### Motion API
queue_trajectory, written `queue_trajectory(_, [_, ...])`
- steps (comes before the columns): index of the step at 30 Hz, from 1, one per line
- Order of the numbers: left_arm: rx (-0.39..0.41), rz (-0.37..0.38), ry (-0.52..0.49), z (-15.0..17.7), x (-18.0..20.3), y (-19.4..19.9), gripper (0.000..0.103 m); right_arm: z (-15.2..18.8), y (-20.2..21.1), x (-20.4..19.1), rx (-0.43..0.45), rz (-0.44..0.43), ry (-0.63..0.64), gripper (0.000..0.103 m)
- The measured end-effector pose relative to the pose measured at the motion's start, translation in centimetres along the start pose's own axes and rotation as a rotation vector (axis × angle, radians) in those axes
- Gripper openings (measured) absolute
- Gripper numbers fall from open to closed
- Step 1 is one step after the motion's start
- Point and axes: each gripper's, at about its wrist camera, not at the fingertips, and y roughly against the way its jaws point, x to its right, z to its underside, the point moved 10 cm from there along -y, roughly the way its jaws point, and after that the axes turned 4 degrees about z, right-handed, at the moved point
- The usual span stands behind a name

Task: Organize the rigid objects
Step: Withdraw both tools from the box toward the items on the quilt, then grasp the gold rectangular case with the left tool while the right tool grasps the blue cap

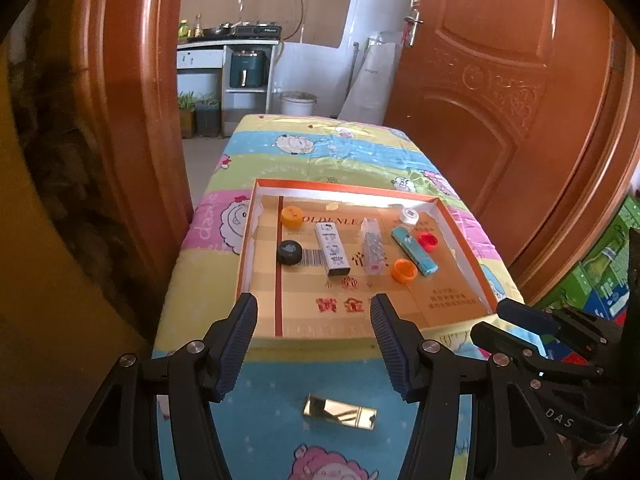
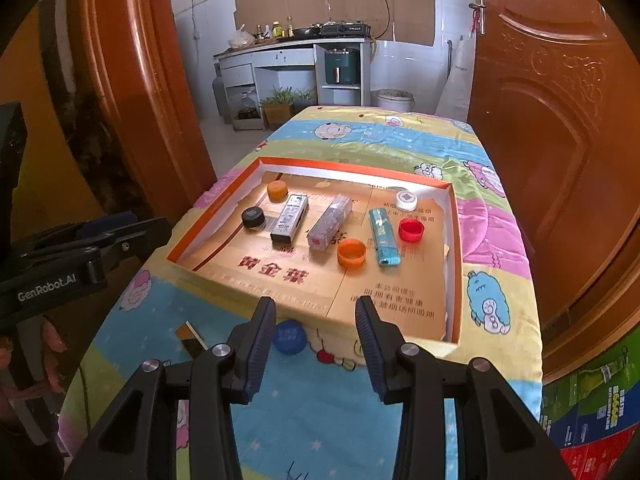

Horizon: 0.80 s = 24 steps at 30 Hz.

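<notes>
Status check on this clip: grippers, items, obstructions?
Left gripper open, empty; right gripper open, empty. Tray holds caps and small boxes. Blue cap and gold box outside on the cloth. Nothing blocking either.

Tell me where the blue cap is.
In the right wrist view, the blue cap lies on the blanket outside the tray, just off its near edge, beside the right gripper's left finger.

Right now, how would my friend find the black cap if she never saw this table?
Look in the orange-edged tray on the cartoon-sheep cloth. Go to its left end, where an orange cap sits by the far wall. Just nearer than that is the black cap, the only black thing in the tray.
</notes>
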Motion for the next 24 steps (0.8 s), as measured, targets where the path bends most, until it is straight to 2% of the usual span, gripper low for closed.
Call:
queue_trajectory(12, [-0.021, 0.006, 0.019, 4.7, 0.2, 2.0, 0.061, 3.1, 0.6, -1.2, -0.023, -0.013, -0.005, 0.041])
queue_trajectory(18, [-0.048, 0.007, 0.044, 7.5, -0.1, 1.7, 0.061, 4.6, -1.3, -2.0, -0.057, -0.028, -0.007, 0.041])
queue_trajectory(24, [-0.058, 0.003, 0.05, 8.7, -0.3, 1.3, 0.061, 5.1, -3.8, -3.1, -0.078, -0.019, 0.016, 0.041])
